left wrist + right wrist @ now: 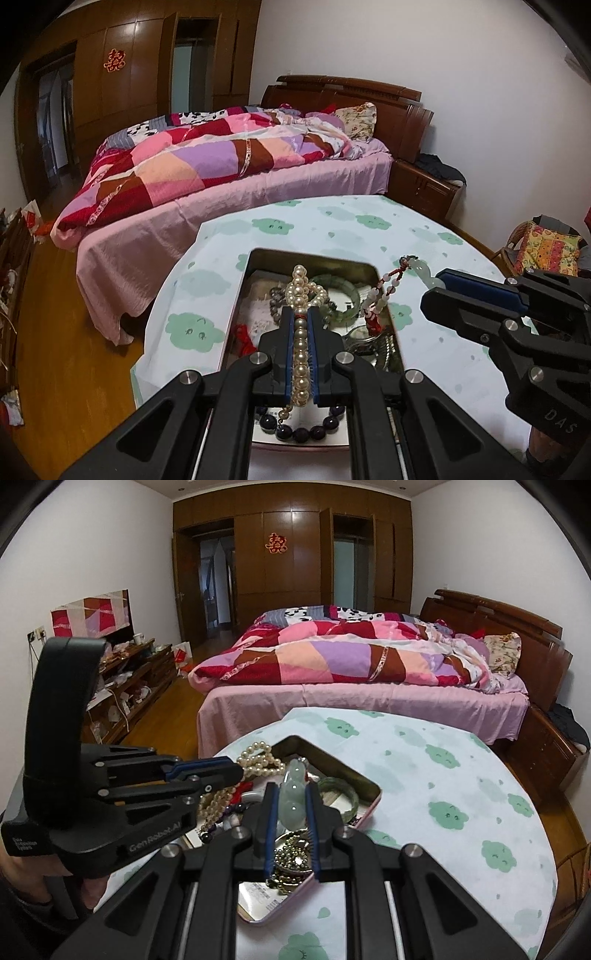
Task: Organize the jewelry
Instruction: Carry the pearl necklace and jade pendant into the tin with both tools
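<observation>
An open metal tin (371, 266) (364, 780) on the round table holds a green bangle (349, 295) (345, 794), dark purple beads (295, 430), gold beads (291, 856) and other jewelry. My left gripper (300, 314) is shut on a pearl necklace (301, 291) and holds it above the tin; it also shows in the right wrist view (236, 771) with the pearls (258, 758). My right gripper (291, 790) is shut on a pale jade gourd pendant (293, 794); its red-and-white bead string (384, 295) hangs over the tin's right side, below the gripper (439, 282).
The table (369, 225) (443, 775) has a white cloth with green clouds. A bed (229, 173) stands right behind it, a nightstand (424, 184) and a wicker chair (543, 243) to the right. A low cabinet (129, 690) lines the left wall.
</observation>
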`<action>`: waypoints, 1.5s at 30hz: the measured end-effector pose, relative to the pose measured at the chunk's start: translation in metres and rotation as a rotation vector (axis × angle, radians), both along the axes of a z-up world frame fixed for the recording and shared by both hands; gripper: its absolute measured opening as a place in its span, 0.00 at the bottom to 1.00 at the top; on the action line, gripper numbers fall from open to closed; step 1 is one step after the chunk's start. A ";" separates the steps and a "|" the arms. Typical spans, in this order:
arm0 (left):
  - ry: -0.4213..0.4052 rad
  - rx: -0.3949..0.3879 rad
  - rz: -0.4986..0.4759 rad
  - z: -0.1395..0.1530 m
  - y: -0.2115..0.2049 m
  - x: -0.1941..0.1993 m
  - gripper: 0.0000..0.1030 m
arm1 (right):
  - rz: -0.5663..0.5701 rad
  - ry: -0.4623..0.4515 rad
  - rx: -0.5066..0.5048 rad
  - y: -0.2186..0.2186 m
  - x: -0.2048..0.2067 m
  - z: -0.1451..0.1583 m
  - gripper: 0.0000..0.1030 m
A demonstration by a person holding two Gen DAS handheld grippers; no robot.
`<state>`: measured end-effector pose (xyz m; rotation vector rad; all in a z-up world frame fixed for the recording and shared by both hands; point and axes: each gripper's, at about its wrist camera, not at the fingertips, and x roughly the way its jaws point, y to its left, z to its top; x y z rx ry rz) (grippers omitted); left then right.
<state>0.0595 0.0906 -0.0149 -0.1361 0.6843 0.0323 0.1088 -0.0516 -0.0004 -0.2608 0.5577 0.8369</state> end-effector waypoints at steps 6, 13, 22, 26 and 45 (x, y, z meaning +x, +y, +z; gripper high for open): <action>0.017 -0.002 0.010 -0.007 0.004 0.001 0.06 | -0.008 0.015 -0.014 0.006 0.006 -0.010 0.17; 0.036 -0.011 0.008 -0.014 0.005 0.004 0.06 | -0.016 0.043 -0.040 0.013 0.011 -0.024 0.17; 0.061 -0.015 0.006 -0.023 0.005 0.008 0.06 | -0.028 0.065 -0.061 0.016 0.015 -0.032 0.17; 0.073 -0.016 0.002 -0.028 0.004 0.009 0.06 | -0.030 0.069 -0.066 0.017 0.015 -0.034 0.17; 0.115 -0.035 -0.016 -0.042 0.004 0.010 0.06 | -0.046 0.097 -0.133 0.028 0.020 -0.053 0.17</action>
